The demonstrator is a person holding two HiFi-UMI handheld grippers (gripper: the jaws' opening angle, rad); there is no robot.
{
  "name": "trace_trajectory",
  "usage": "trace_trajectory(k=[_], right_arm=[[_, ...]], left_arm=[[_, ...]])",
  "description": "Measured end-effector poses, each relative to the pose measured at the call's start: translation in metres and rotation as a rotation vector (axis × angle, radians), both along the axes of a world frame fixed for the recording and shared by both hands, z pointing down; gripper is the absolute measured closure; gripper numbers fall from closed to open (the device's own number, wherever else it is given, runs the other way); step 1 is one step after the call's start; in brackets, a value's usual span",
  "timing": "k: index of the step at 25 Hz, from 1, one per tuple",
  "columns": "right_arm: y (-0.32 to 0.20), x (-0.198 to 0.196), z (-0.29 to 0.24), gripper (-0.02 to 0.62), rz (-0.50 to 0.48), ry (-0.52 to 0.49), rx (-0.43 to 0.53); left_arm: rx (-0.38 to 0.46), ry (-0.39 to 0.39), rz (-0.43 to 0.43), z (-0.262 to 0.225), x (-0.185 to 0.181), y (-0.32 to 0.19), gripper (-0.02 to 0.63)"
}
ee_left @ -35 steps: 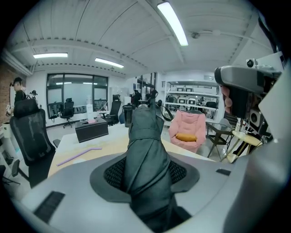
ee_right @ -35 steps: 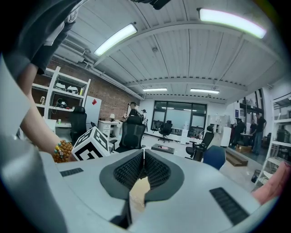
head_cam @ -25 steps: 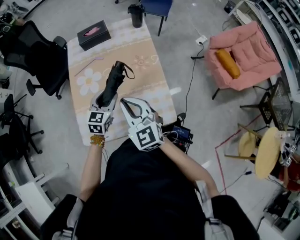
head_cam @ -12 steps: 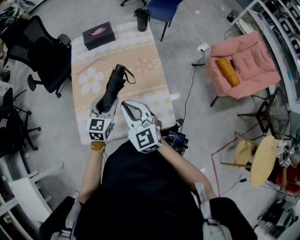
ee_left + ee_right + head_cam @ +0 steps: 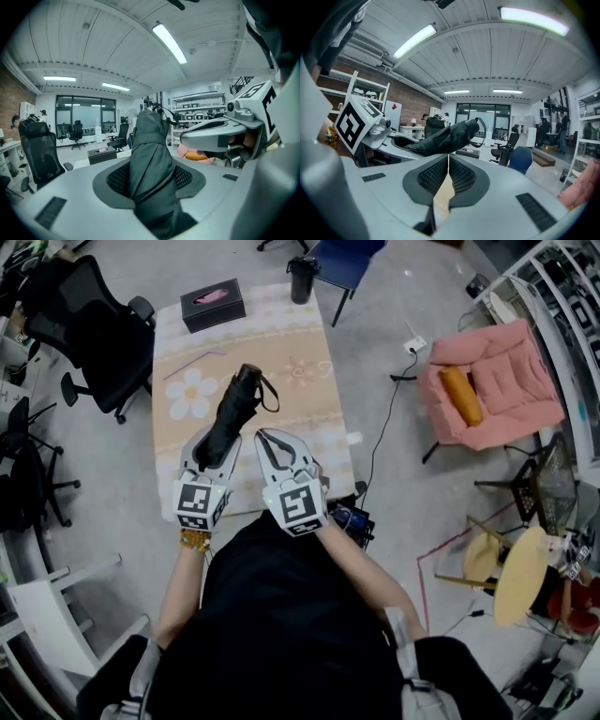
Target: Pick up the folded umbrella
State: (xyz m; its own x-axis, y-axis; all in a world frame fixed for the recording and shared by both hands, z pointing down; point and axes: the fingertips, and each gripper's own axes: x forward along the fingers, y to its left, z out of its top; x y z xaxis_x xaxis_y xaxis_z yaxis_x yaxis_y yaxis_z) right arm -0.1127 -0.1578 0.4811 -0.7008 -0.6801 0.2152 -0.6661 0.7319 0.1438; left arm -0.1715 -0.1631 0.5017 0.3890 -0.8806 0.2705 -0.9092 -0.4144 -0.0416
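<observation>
The left white two-jaw gripper (image 5: pixel 212 441) points forward and a little down, and its jaws press on both sides of the black folded umbrella (image 5: pixel 234 407). Just beside it, the right white two-jaw gripper (image 5: pixel 268 438) has its jaws together with nothing between them. The bare left forearm (image 5: pixel 181 592) and bare right forearm (image 5: pixel 366 568) reach forward from the body

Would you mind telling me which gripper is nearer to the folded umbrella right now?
Left. The left gripper is clamped on the folded umbrella; the right gripper sits beside it, shut and empty, not touching.
</observation>
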Motion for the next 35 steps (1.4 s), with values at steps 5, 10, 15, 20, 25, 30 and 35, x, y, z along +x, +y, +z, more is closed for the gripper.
trace_trajectory(k=[5,10,15,20,25,30,35], right_arm=[[-0.015,-0.005,-0.028,0.578,0.024,-0.033,0.074],[-0.024,-0.015,-0.051,0.578,0.049,-0.064,0.146],[-0.031,-0.022,-0.07,0.578,0.089,-0.089,0.21],[-0.025,-0.026,-0.078,0.578,0.127,-0.112,0.227],[-0.014,-0.025,-0.065,0.578,0.117,-0.104,0.216],[-0.02,-0.02,-0.052,0.578,0.115,-0.12,0.199],[-0.02,-0.022,-0.037,0.578,0.074,-0.157,0.148]], left_arm=[[0.098,-0.008,-0.009,-0.043,0.0,-0.005,0.403],[0.208,0.01,-0.081,-0.084,-0.011,-0.008,0.403],[0.261,0.019,-0.138,-0.104,-0.024,-0.006,0.403],[0.28,0.059,-0.172,-0.107,-0.035,-0.008,0.403],[0.273,0.103,-0.18,-0.103,-0.031,-0.009,0.403],[0.268,0.103,-0.172,-0.092,-0.026,-0.009,0.403],[0.282,0.108,-0.146,-0.081,-0.02,-0.007,0.403]])
